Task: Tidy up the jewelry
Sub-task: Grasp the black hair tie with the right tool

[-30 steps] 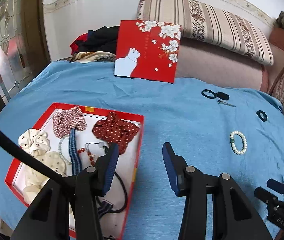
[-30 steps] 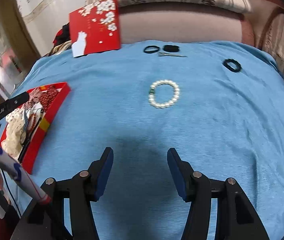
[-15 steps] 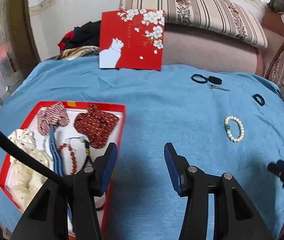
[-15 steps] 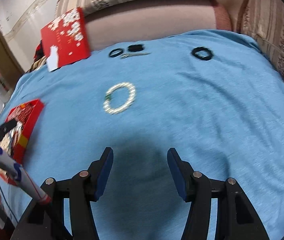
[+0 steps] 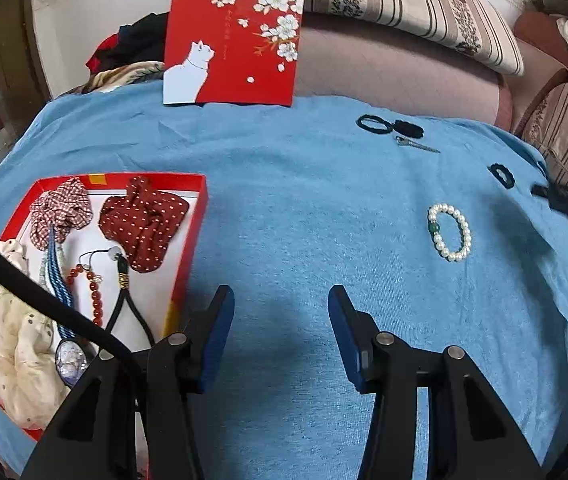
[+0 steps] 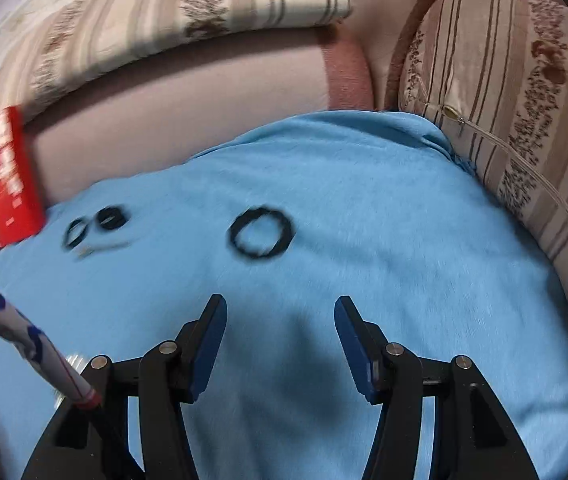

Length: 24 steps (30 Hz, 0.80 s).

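left gripper: spread wide, empty, hovering over the blue blanket
right gripper: also gaping, nothing in it
pearl bracelet: ahead-right of left gripper
black hair tie: just ahead of right gripper
red box: beside left gripper's left finger

Under my jaws lay a blue blanket. On it sat an open red box at my left, a pearl bracelet to the right, a black hair tie beyond, two more black ties beside a small metal clip, and a red lid propped at the far edge.
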### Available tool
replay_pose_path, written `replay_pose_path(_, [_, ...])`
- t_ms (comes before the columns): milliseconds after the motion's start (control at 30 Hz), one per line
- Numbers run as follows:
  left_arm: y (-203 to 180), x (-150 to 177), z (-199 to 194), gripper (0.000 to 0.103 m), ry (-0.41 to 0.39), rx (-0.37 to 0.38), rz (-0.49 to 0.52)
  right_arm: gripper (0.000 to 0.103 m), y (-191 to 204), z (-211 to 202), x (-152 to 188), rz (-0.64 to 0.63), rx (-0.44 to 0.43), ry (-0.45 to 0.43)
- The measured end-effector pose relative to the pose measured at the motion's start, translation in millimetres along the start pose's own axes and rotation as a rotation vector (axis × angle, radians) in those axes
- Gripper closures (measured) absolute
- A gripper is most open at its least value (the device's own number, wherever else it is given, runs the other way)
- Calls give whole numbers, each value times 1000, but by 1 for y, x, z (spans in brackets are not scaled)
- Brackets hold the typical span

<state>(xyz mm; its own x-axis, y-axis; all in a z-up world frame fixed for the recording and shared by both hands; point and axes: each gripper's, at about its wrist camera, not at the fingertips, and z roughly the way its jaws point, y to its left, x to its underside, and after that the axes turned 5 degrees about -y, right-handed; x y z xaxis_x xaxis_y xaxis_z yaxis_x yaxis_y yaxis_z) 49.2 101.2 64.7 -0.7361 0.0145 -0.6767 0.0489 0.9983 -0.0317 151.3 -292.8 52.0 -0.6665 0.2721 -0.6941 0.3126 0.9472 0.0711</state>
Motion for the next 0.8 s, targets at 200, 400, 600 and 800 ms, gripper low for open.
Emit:
replay_pose_path(200, [-5, 1, 11, 55, 33, 16, 31, 43, 1, 66, -26, 23, 68, 54])
replay_pose_path(400, [-5, 2, 19, 55, 55, 17, 36, 92, 3, 85, -29, 18, 66, 75])
replay_pose_path(600, [-4, 0, 17, 55, 58, 37, 4, 94, 17, 34, 2, -21, -74, 94])
replay_pose_path(800, [-7, 1, 9, 55, 50, 66, -18, 94, 34, -44, 70, -27, -251, 158])
